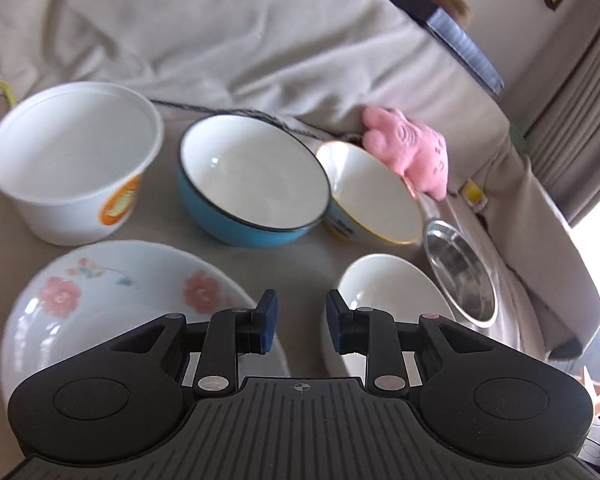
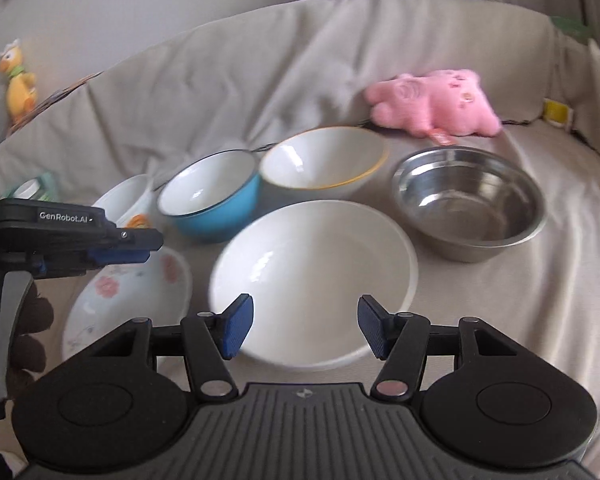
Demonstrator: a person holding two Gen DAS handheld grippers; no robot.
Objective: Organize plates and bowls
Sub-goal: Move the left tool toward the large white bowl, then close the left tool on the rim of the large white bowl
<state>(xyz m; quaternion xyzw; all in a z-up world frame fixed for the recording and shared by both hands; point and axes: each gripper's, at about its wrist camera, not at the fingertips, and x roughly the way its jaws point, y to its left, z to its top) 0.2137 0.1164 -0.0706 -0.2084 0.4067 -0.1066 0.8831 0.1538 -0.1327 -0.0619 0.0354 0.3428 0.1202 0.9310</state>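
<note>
Only the right wrist view shows a yellow duck toy (image 2: 17, 76) far left and the left gripper (image 2: 116, 254) from the side, over the floral plate (image 2: 132, 296). The right gripper (image 2: 306, 326) has its fingers apart above the white bowl (image 2: 314, 268). In the left wrist view the left gripper's fingers (image 1: 268, 322) stand apart, holding nothing. The blue bowl (image 1: 252, 180), yellow-rimmed bowl (image 1: 374, 192) (tilted), paper cup (image 1: 74, 160) and steel bowl (image 2: 470, 202) lie on the sofa cover (image 2: 228, 92), near a pink plush toy (image 2: 434, 102).

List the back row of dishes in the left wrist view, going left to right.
White paper tub → blue bowl → yellow-rimmed bowl, tilted, with the pink plush toy behind it → steel bowl, which sits somewhat nearer the camera than the others.
</note>
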